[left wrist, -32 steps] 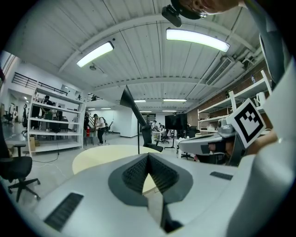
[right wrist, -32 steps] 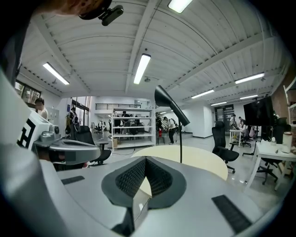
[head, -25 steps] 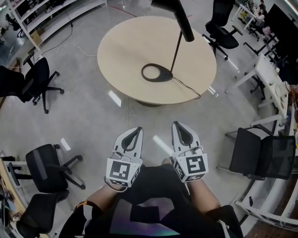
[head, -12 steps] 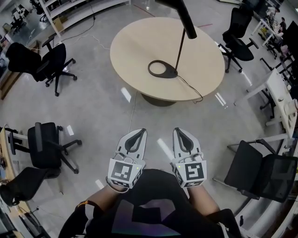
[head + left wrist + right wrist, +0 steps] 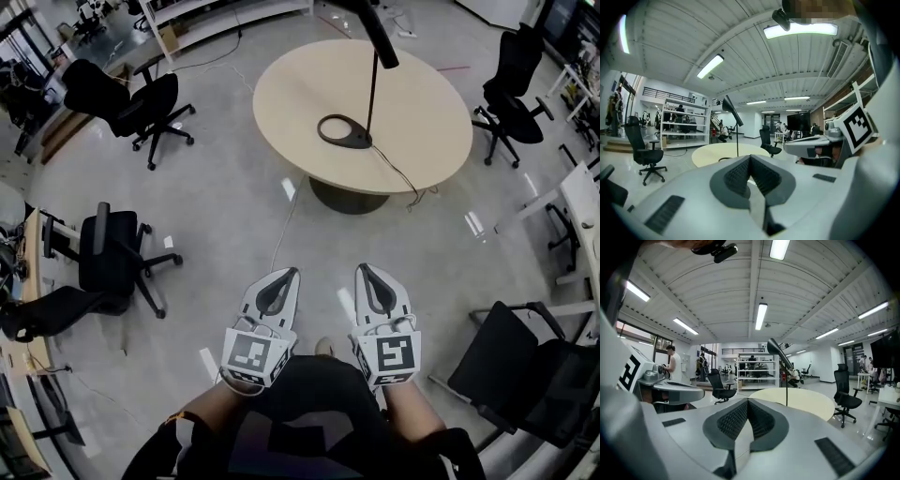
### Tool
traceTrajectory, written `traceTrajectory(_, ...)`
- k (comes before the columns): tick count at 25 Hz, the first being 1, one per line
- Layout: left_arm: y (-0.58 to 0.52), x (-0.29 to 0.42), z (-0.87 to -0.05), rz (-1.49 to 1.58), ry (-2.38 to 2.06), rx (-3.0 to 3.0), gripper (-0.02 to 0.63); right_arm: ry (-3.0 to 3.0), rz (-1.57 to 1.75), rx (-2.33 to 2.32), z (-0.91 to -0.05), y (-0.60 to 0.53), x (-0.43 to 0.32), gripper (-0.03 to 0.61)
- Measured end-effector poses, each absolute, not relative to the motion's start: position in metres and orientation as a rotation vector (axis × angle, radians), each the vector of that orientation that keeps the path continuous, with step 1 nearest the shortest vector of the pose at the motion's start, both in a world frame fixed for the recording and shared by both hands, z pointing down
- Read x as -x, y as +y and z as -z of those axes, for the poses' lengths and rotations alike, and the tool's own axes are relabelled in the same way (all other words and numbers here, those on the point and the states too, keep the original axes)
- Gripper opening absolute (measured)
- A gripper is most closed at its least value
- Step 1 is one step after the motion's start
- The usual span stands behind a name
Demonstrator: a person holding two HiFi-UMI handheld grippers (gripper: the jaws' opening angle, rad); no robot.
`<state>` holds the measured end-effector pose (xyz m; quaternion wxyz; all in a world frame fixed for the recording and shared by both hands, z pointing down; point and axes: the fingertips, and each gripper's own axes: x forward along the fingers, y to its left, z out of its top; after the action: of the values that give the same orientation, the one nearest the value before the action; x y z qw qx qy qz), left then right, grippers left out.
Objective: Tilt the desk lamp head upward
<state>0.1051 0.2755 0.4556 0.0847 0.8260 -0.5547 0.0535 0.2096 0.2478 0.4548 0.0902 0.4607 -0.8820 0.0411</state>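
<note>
round beige table (image 5: 281,94) with black desk lamp (image 5: 374,94) and its cable (image 5: 395,170)

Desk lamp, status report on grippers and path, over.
Left gripper and right gripper shut, empty, held low. Black desk lamp untouched on round beige table, well ahead. Nothing between but grey floor.

No legible text, brand or number found. Only coded black-and-white square markers (image 5: 251,352) seen, carried on left gripper (image 5: 286,275) and right gripper (image 5: 364,270).
</note>
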Motion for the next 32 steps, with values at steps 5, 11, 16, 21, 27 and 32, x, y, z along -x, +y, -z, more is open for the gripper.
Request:
traceTrajectory(5, 0.300, -0.101, -0.455, -0.195, -1.689, -2.455, 0.048, -2.639, -0.128, -1.347, -0.453, 0.268, -0.202, 0.014)
traceTrajectory(11, 0.312, -0.079, -0.446, -0.214, -1.718, -2.471, 0.048, -2.641, -0.130, -1.380, -0.441, 0.283, -0.184, 0.014)
traceTrajectory(16, 0.317, -0.048, -0.443, -0.213, -1.719, -2.488, 0.048, -2.628, -0.122, -1.390, -0.442, 0.292, -0.154, 0.014)
traceTrajectory(21, 0.325, -0.022, -0.449, -0.209, -1.701, -2.473, 0.048, -2.596, -0.168, -1.412, -0.449, 0.308, -0.133, 0.014)
traceTrajectory(27, 0.331, -0.018, -0.452, -0.215, -1.636, -2.523, 0.048, -2.559, -0.162, -1.452, -0.450, 0.319, -0.122, 0.014)
traceTrajectory(32, 0.333, -0.020, -0.447, -0.209, -1.625, -2.528, 0.048, -2.528, -0.144, -1.476, -0.449, 0.325, -0.125, 0.014)
